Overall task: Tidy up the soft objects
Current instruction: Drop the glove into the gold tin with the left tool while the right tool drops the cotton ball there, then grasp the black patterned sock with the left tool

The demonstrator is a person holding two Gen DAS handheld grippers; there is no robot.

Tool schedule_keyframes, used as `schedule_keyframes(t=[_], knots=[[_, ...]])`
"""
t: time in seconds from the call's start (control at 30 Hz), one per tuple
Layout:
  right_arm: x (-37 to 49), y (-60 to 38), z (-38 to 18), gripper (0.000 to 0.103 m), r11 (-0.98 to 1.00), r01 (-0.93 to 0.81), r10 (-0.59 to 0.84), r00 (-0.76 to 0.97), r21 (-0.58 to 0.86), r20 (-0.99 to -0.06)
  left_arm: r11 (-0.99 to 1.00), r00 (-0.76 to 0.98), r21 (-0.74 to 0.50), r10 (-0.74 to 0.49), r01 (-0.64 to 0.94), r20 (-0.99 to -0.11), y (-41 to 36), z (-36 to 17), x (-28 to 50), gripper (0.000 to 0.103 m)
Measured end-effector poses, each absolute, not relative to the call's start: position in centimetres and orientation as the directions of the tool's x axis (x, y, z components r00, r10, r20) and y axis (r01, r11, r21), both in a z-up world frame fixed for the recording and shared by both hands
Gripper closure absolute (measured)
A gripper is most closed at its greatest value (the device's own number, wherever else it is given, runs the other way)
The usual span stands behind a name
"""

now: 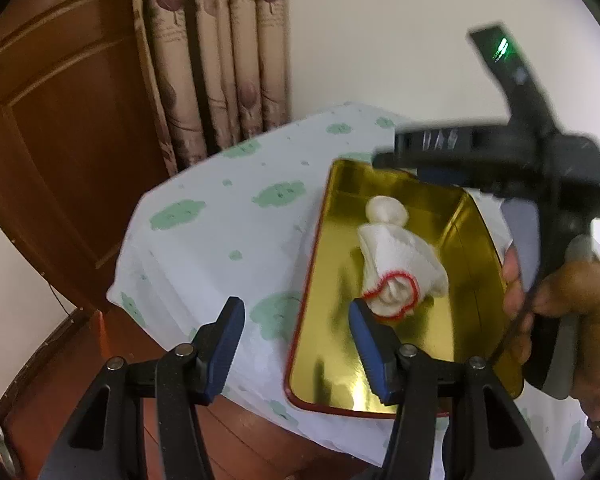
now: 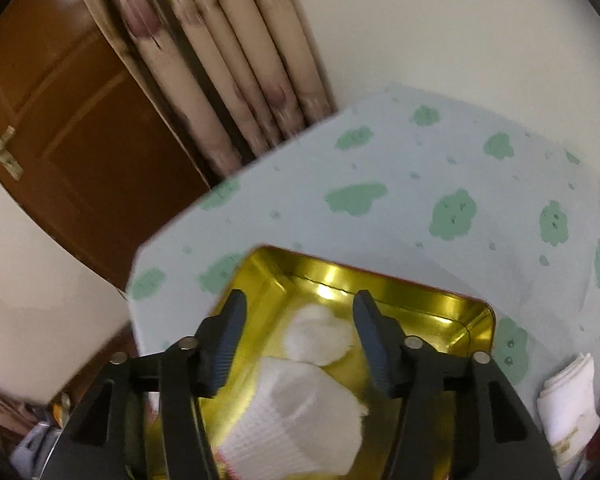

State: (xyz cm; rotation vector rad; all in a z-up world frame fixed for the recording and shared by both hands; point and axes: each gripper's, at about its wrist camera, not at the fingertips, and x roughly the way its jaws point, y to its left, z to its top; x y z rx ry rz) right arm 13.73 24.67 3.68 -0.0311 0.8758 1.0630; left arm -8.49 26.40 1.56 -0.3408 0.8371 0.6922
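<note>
A gold tin (image 1: 328, 280) with a red rim lies on a counter covered by a white cloth (image 1: 220, 216) printed with green blotches. In the tin lies a rolled white sock (image 1: 384, 264) with a red-stitched cuff, a knotted end pointing toward the far wall.

The left gripper (image 1: 296, 324) hangs over the tin's near-left rim, its jaws apart and nothing clasped; its right finger stands just beside the sock's cuff, and whether it touches is hard to say through the blur.

The right gripper (image 2: 298, 316) hovers over the tin (image 2: 472, 316) from the near side, jaws spread, the sock (image 2: 300, 408) lying loose below and between them, released. In the left view that tool and the hand (image 1: 560, 300) holding it cover the tin's right rim.

A folded white cloth (image 2: 568, 404) lies on the counter right of the tin. Behind the counter hang beige curtains (image 2: 204, 72) beside a brown door (image 2: 60, 120).
</note>
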Motion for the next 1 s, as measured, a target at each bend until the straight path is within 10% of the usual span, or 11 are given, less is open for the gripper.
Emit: schedule_keyframes(t=[0.3,0.73,1.0], knots=[[8.6,12.3,7.7,0.027,0.559,-0.732,0.808,0.374,0.390,-0.456,0.768,0.505,0.034,0.453,-0.639,-0.735,24.4,1.9,-7.9,0.047],[2.0,-19.4,-2.8,0.010,0.971,-0.234,0.205,0.716,0.048,-0.668,0.974,0.691,0.010,0.168,-0.226,-0.703,14.0,4.3,-4.8,0.047],[1.8,-23.1,-5.5,0.010,0.979,-0.179,0.196,0.710,0.095,-0.676,0.999,0.598,-0.035,-0.010,-0.030,-0.801,10.3,3.1,4.8,0.047]])
